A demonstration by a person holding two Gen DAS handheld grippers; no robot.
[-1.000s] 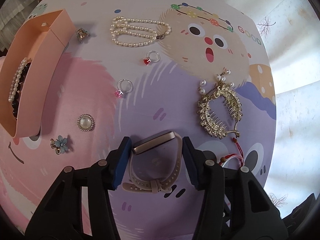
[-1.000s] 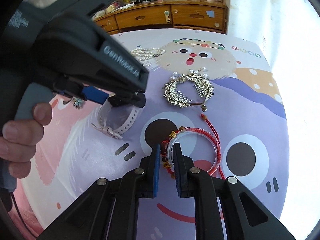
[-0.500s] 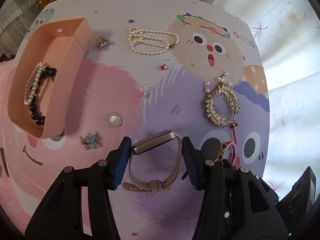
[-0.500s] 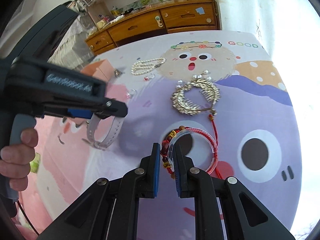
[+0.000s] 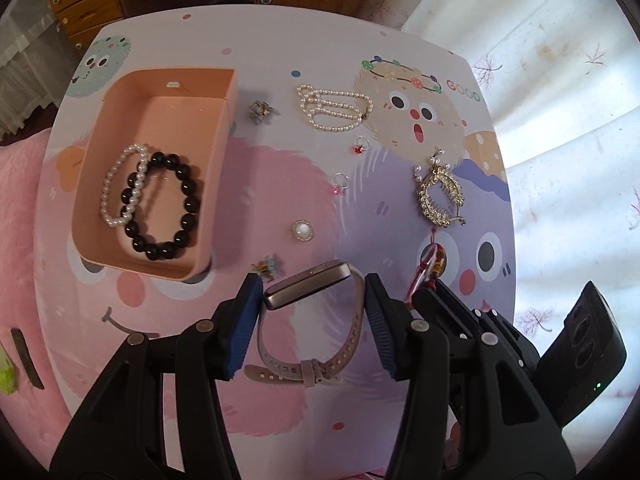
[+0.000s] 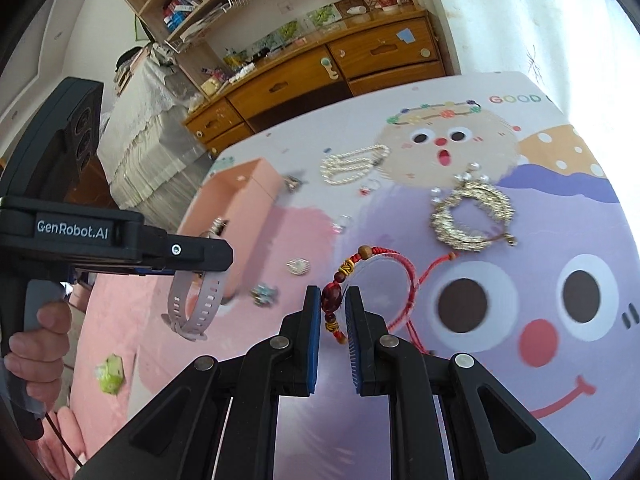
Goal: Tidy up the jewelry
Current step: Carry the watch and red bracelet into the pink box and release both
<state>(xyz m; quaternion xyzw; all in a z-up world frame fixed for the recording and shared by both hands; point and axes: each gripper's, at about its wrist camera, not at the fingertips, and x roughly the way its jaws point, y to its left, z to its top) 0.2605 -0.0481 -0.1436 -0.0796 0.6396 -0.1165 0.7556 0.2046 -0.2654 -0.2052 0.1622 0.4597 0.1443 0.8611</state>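
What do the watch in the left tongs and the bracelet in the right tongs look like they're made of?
Watch: case looks like brushed metal with a champagne sheen along its edge; the strap looks like matte, soft rubber or silicone, pale pink-beige with punched holes. Bracelet: braided red cord with gold knots, glossy dark red beads and one wood-like bead; a clear, plastic-looking ring sits beside it.

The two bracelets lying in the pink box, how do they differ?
The pearl bracelet has small white beads in a doubled strand; the black bead bracelet has large glossy dark beads in a single ring. The pearl bracelet lies nearer the pink box's left wall and overlaps the black bead bracelet's left side. The black bead bracelet's loop looks wider. Both are beaded loops lying flat on the box floor.
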